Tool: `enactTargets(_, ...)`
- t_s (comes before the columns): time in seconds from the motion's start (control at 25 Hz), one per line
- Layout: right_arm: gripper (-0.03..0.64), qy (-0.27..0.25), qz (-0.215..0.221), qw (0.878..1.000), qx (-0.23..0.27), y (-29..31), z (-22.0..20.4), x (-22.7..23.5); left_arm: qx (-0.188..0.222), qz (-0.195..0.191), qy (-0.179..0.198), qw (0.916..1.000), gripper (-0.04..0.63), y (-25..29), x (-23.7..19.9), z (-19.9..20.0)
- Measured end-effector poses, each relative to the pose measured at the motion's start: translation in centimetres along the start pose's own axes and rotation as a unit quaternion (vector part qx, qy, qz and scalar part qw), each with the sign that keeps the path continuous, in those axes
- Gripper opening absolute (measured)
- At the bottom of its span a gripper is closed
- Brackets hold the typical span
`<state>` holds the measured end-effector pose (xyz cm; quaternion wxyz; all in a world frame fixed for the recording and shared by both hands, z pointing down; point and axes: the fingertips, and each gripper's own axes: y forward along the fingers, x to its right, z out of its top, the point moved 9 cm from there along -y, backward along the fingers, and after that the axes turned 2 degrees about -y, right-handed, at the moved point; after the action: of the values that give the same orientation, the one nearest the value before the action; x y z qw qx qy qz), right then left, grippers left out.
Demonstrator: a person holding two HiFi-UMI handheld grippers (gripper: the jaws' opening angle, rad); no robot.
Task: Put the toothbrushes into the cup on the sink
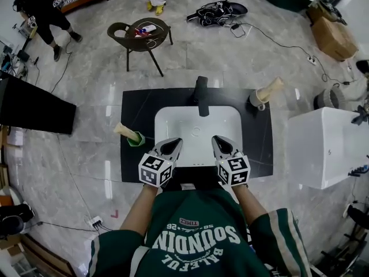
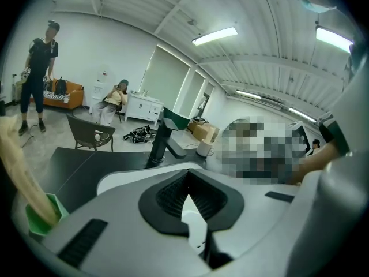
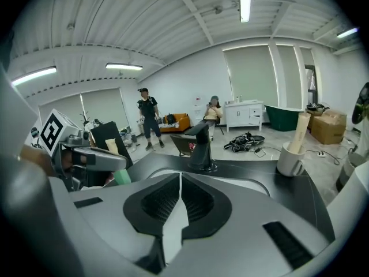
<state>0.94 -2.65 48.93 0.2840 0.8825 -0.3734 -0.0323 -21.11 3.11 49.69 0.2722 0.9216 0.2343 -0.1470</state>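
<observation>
A small green cup (image 1: 136, 139) stands on the black counter left of the basin, with a beige, paper-like stick (image 1: 124, 131) leaning out of it. The left gripper view has that cup (image 2: 43, 218) low at its left edge. A white mug (image 1: 257, 100) at the counter's back right holds a similar beige stick (image 1: 271, 88); the right gripper view shows this mug (image 3: 291, 157) too. My left gripper (image 1: 173, 145) and right gripper (image 1: 219, 141) hover side by side over the basin's near edge. Both are shut, with nothing between the jaws (image 2: 187, 178) (image 3: 180, 175).
A white sink basin (image 1: 173, 117) is set in the black counter (image 1: 135, 105), with a black faucet (image 1: 200, 94) at its back. A white box-like unit (image 1: 328, 146) stands to the right and a dark panel (image 1: 34, 108) to the left. Behind are a chair (image 1: 141, 39) and people.
</observation>
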Motion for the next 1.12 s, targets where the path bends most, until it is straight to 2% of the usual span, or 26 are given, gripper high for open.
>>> enactTargets(0.44,0.041,0.028,-0.009,1.000,0.002,-1.0,-0.8,3.5,-0.015,-0.007,0.010,0.9998,0.009,2.9,1.3,0.4)
enactTargets(1.12,0.040,0.023,-0.013,1.000,0.005,-1.0,-0.6,5.4,-0.017,-0.009,0.012,0.9997,0.009,4.9,1.4,1.1)
